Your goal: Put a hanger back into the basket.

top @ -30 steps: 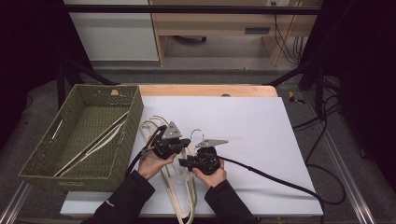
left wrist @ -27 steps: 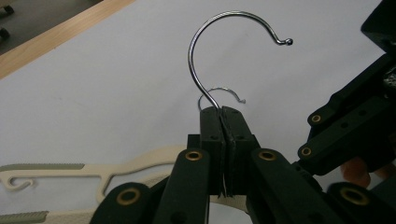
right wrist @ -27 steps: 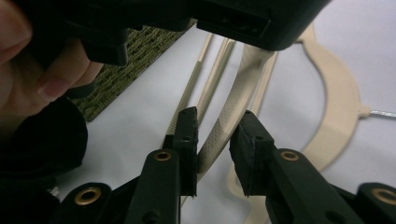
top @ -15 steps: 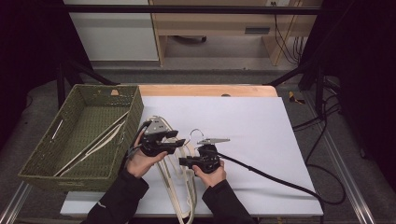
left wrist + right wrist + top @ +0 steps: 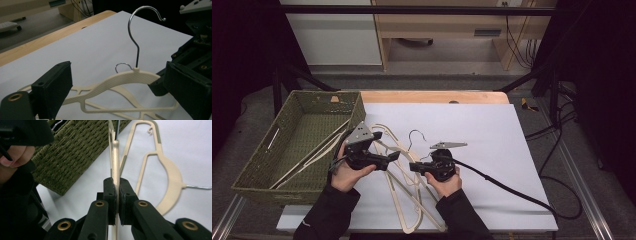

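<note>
A cream plastic hanger (image 5: 120,80) with a metal hook (image 5: 136,37) is tilted up off the white sheet. My right gripper (image 5: 116,187) is shut on its edge (image 5: 115,157), and the jaws have just been closing tighter. In the high view the right gripper (image 5: 413,166) points left at the pile of hangers (image 5: 412,215). My left gripper (image 5: 394,156) faces it from the left. Its jaws (image 5: 117,90) have just been opening and stand wide open; the hanger is beyond them, untouched.
A green woven basket (image 5: 257,192) stands at the left with cream hangers (image 5: 312,155) inside. More hangers (image 5: 170,170) lie flat on the white sheet (image 5: 492,140). A black cable (image 5: 512,192) trails right from the right gripper.
The left gripper has opened, let go of the hanger and drawn back to the left and up. The right gripper has stayed closed on the hanger and lifted slightly.
</note>
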{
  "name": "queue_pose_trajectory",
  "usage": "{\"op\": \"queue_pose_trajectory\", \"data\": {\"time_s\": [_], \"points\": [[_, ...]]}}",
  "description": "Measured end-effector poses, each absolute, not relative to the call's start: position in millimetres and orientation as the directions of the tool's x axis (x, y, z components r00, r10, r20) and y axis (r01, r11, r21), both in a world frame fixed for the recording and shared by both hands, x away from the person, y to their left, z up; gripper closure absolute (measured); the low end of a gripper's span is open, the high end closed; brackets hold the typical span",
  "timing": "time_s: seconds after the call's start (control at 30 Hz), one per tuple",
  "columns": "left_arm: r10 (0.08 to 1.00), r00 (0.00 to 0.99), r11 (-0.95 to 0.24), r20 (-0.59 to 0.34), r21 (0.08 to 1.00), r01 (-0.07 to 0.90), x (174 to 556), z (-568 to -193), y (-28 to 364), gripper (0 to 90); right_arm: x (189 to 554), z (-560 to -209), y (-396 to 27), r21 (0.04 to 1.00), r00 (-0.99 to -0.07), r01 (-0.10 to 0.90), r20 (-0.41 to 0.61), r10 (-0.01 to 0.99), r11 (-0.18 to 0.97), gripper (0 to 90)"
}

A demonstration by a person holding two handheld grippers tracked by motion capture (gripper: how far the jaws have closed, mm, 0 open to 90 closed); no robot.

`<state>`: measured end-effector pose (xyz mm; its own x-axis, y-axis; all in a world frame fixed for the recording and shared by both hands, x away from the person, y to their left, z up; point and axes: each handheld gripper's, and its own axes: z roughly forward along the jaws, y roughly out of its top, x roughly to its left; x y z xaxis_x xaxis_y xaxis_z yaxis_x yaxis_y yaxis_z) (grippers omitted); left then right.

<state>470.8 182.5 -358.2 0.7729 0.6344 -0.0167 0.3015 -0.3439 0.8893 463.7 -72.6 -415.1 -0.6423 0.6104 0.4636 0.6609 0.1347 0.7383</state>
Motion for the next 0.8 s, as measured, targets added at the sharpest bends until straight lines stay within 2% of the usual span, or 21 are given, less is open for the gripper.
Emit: {"op": "queue_pose_trajectory", "data": {"time_s": [0.3, 0.5, 0.67, 0.8], "points": [[0.613, 0.79, -0.378, -0.004, 0.877, 0.297, 468.4, -360.1, 182.0, 5.5, 464.8, -390.8, -99.6, 0.806, -0.754, 0.543, 0.344, 0.56, 0.237, 86.7], [0.556, 0.831, -0.433, 0.022, 0.861, 0.266, 466.4, -364.3, 171.7, 6.6, 460.5, -388.5, -118.1, 0.821, -0.797, 0.497, 0.303, 0.523, 0.281, 86.7], [0.515, 0.856, -0.486, 0.04, 0.837, 0.253, 465.9, -372.9, 158.0, 12.3, 454.2, -391.0, -122.5, 0.824, -0.826, 0.471, 0.285, 0.487, 0.316, 86.8], [0.478, 0.878, -0.519, 0.032, 0.817, 0.253, 465.9, -380.4, 151.2, 21.7, 449.5, -393.1, -122.4, 0.822, -0.841, 0.461, 0.284, 0.46, 0.334, 86.8]]}}
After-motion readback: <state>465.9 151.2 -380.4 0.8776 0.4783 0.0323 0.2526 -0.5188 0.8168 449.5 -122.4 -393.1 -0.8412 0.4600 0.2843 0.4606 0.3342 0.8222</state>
